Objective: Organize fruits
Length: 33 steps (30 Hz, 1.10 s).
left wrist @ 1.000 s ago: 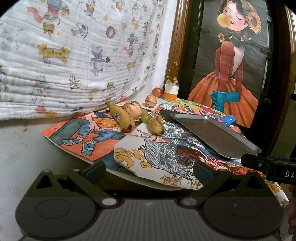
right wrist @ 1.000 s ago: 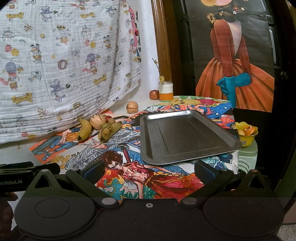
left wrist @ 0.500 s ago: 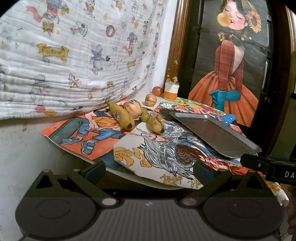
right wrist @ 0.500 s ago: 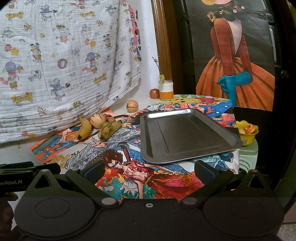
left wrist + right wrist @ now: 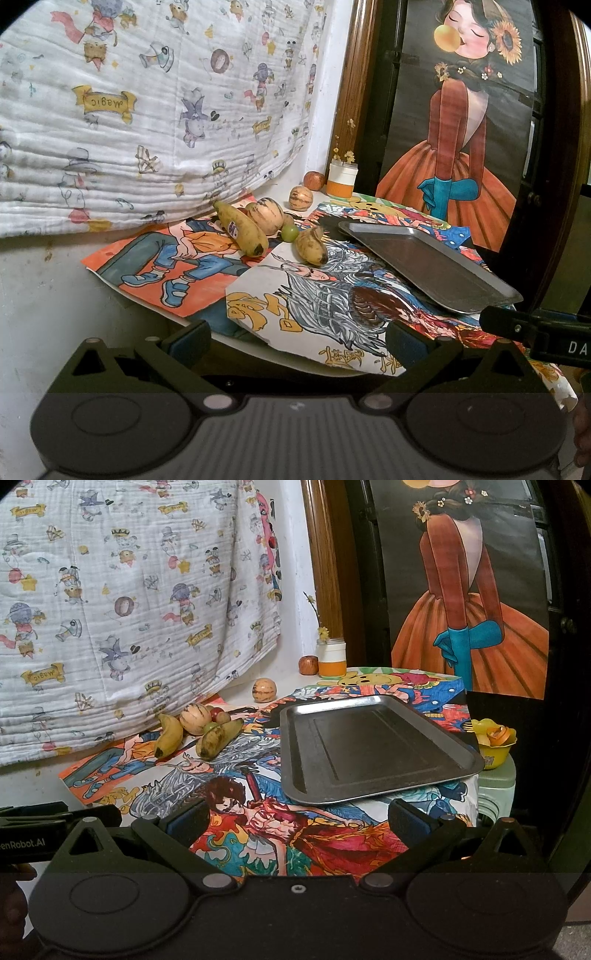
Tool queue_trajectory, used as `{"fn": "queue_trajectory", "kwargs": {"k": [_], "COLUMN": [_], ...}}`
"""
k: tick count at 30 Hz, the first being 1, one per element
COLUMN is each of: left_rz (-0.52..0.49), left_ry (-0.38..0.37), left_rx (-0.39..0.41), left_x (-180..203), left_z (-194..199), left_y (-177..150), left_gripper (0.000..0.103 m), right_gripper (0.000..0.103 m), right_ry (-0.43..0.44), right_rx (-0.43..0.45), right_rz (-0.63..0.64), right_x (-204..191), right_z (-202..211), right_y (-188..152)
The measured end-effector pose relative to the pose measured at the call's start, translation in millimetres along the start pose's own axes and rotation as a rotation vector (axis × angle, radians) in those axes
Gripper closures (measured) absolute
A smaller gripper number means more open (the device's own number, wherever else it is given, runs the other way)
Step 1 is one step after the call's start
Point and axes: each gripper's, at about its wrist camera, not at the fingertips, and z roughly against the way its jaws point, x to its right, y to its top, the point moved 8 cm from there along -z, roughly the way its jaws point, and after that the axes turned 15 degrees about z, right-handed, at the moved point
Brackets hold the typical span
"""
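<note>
Fruit lies in a cluster on colourful drawings: a yellow banana (image 5: pixel 242 230), a spotted banana (image 5: pixel 310 246), a striped round melon (image 5: pixel 266 219), a green grape (image 5: pixel 290 232) and a second striped melon (image 5: pixel 301 198) farther back. The same cluster shows in the right wrist view, with the yellow banana (image 5: pixel 169 734) and the spotted banana (image 5: pixel 218 738). A grey metal tray (image 5: pixel 369 746) sits empty to the right of the fruit; it also shows in the left wrist view (image 5: pixel 424 266). My left gripper (image 5: pixel 297 338) and right gripper (image 5: pixel 297 818) are open, empty and well short of the fruit.
A red apple (image 5: pixel 308 664) and an orange-and-white jar (image 5: pixel 332 661) stand at the back by the wall. A printed cloth (image 5: pixel 147 103) hangs behind the fruit. A yellow bowl (image 5: pixel 493 740) sits on a green stool beyond the table's right edge.
Both views have shifted very slightly; the fruit and tray have not moved. Both grippers stay open.
</note>
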Motion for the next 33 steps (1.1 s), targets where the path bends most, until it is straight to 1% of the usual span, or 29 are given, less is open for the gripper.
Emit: {"fn": "queue_trajectory", "kwargs": {"k": [16,19,22,24,29,33], "left_rz": [0.000,0.000,0.001,-0.001,-0.003,0.017], "left_ry": [0.001,0.003,0.003,0.005,0.012,0.044], "left_rx": [-0.003,-0.006,-0.014,-0.014,-0.019,-0.035], "left_x": [1,1,1,1,-1,-8], "left_z": [0,0,0,-1,-3,-9], "left_y": [-4,-5,-14,-15,-12,-1], "left_gripper": [0.000,0.000,0.000,0.000,0.000,0.000], "right_gripper": [0.000,0.000,0.000,0.000,0.000,0.000], "right_ry": [0.003,0.008,0.013,0.012,0.000,0.007], "right_rx": [-0.003,-0.008,-0.010,-0.010,-0.019,-0.031], "right_rz": [-0.001,0.000,0.001,0.002,0.017,0.051], "right_x": [6,-5,-6,-3,7,12], "right_z": [1,-5,-8,-7,-11,-17], "right_y": [5,-11,-10,-9,-2,1]}}
